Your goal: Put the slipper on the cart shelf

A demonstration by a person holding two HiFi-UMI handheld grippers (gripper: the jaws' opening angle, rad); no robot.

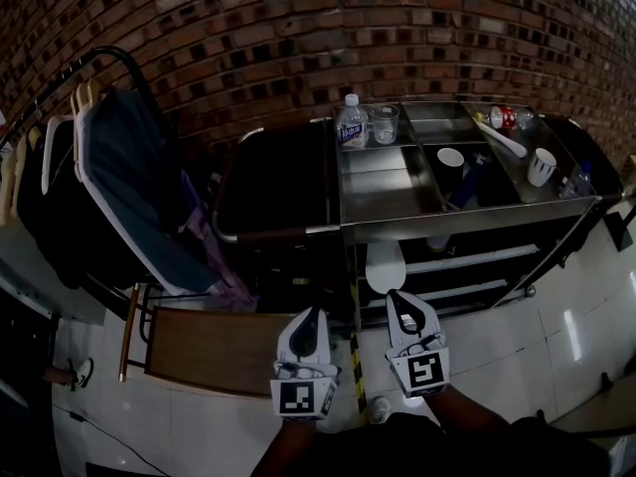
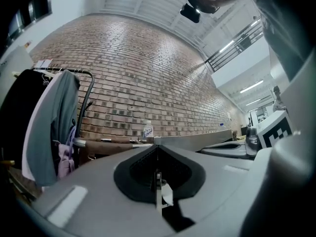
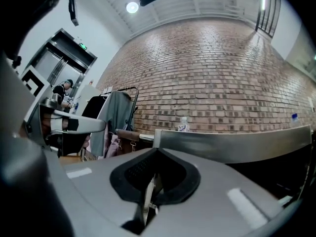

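A white slipper [image 1: 385,265] lies at the front of the steel cart's lower shelf [image 1: 467,259], under the cart top [image 1: 397,229]. My right gripper [image 1: 396,298] is shut and empty, its tips just in front of the slipper; I cannot tell whether they touch it. Left of it, my left gripper [image 1: 315,314] is also shut with nothing in it. In the left gripper view the jaws [image 2: 157,148] meet in a closed line. The right gripper view shows the same closed jaws [image 3: 155,150] facing the cart's steel edge [image 3: 237,145]; the slipper is hidden there.
On the cart top stand a plastic bottle [image 1: 350,122], a glass [image 1: 384,123], cups [image 1: 543,166] and a black tray [image 1: 273,182]. A clothes rack with hanging garments [image 1: 129,177] fills the left. A wooden stool [image 1: 214,351] sits below my left gripper. A brick wall [image 1: 328,28] lies behind.
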